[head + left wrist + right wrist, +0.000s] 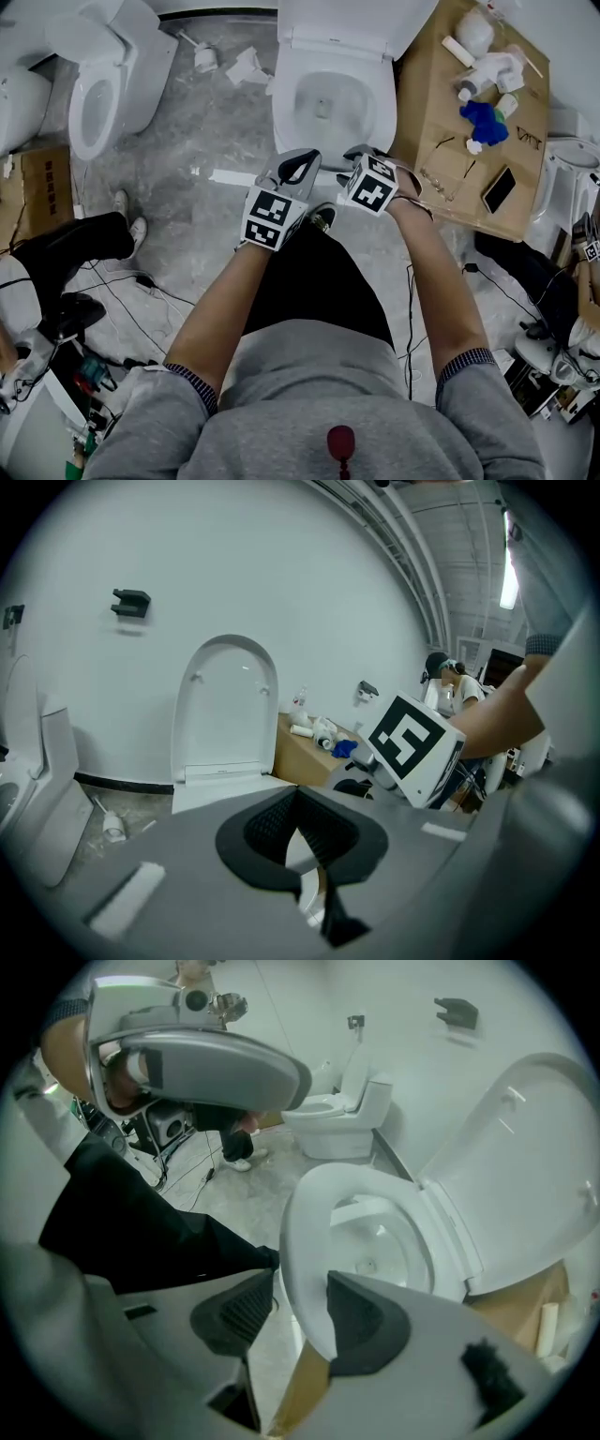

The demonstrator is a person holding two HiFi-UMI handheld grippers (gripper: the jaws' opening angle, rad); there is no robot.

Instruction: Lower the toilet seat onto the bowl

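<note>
Toilet seat lies low over the bowl, upper centre of the head view.
Our right gripper straddles its front rim, jaws parted; we judge a slow, level descent best, letting go only once it rests. Our left gripper is closed on nothing, idle alongside.

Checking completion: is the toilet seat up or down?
Down, or nearly: the seat lies over the bowl, away from the upright lid; right claw open around its front rim.
</note>
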